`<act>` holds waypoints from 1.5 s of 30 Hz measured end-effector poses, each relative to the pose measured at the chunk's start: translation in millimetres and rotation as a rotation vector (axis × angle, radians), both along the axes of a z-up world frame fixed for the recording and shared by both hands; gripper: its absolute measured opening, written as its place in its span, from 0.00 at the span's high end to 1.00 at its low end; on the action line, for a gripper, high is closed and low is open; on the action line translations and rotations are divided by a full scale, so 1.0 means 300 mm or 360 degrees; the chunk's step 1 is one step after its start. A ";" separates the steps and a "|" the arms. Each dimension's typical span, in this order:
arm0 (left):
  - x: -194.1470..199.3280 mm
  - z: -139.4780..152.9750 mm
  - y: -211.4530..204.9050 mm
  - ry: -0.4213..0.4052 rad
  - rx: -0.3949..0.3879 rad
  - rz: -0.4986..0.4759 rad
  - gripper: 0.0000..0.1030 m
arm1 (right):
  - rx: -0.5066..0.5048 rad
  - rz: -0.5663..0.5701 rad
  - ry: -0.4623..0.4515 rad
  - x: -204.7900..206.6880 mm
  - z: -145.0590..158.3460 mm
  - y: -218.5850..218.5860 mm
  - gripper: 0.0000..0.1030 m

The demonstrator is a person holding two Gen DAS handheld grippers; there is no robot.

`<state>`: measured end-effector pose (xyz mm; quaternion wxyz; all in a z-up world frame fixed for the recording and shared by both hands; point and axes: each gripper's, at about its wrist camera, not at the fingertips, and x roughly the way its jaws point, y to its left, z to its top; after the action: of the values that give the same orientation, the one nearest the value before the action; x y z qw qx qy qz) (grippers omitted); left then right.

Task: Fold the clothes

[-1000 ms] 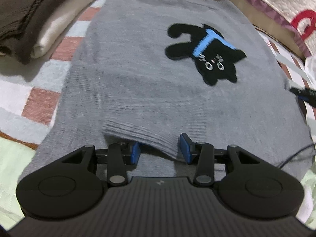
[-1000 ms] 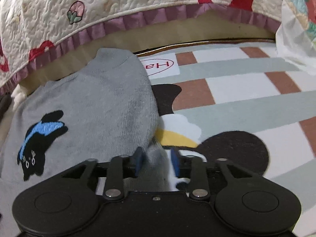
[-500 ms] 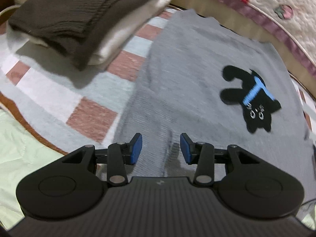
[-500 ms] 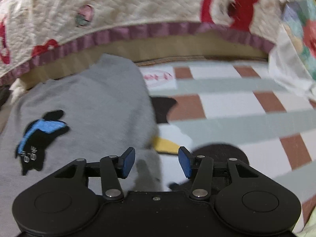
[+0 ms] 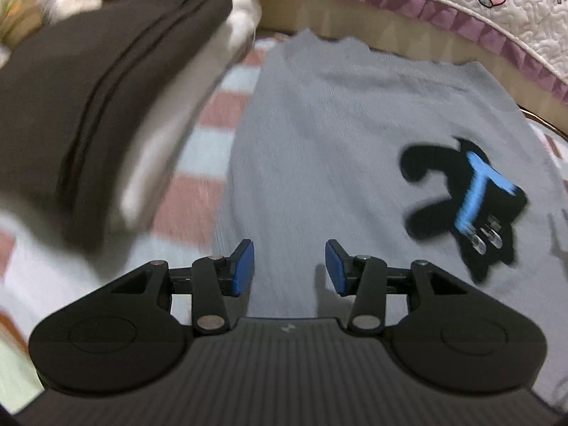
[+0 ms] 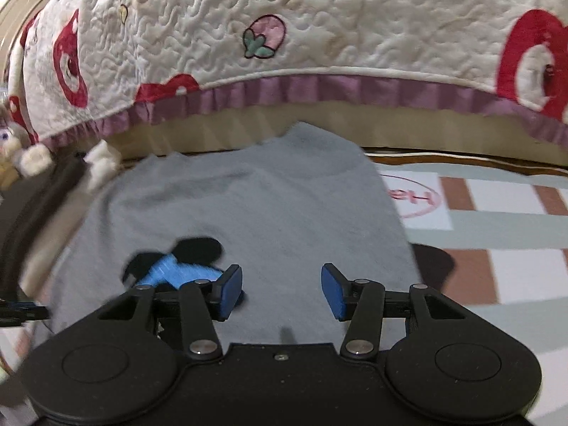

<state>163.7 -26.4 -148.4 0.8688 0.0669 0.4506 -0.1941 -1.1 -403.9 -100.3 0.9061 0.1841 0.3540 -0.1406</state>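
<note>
Both tongs released hem, now gaping empty over grey sweater [image 5: 319, 142] (checked rug [image 6: 497, 241] beneath, quilt [image 6: 284, 17] behind).

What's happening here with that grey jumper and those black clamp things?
A person is folding clothes with a two-finger gripper in each hand. The grey sweater with a black cat patch lies flat on a checked mat, partly folded. Both the left gripper and the right gripper hover over it with open jaws and nothing between them. A folded stack, a dark brown garment over a white one, sits beside it.
</note>
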 end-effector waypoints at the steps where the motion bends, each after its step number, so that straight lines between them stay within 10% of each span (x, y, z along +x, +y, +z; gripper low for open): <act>1: 0.018 -0.013 0.007 0.0015 -0.0035 0.0017 0.58 | 0.0005 0.0016 0.0009 0.025 0.010 -0.004 0.47; 10: 0.039 -0.049 0.002 -0.0003 -0.0060 0.0032 0.62 | -0.0396 0.0280 0.0060 0.062 0.030 -0.003 0.53; 15: 0.044 -0.026 0.020 -0.0004 -0.0120 0.0075 0.64 | -0.0363 0.0314 0.0134 0.026 0.000 -0.084 0.99; 18: 0.080 0.016 -0.005 -0.0013 -0.0132 0.0026 0.62 | -0.0186 0.0224 0.0164 0.069 -0.033 -0.191 0.99; 23: 0.264 0.050 -0.116 -0.0093 -0.0085 -0.0017 0.52 | -0.0009 0.0111 0.0214 0.233 -0.090 -0.363 0.88; 27: 0.455 0.007 -0.181 -0.0034 -0.0064 0.0026 0.47 | -0.0034 0.0104 0.0235 0.364 -0.125 -0.449 0.54; 35: 0.609 -0.065 -0.277 -0.0023 0.0064 -0.0057 0.43 | 0.0147 -0.0027 0.0278 0.420 -0.240 -0.538 0.49; 45: 0.622 -0.124 -0.244 0.0010 -0.0086 0.0005 0.32 | 0.0074 -0.0121 0.0257 0.397 -0.286 -0.532 0.34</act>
<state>350.3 -99.7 -185.7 0.8691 0.0421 0.4482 -0.2049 118.0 -563.4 -186.1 0.8640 0.2066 0.4219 -0.1810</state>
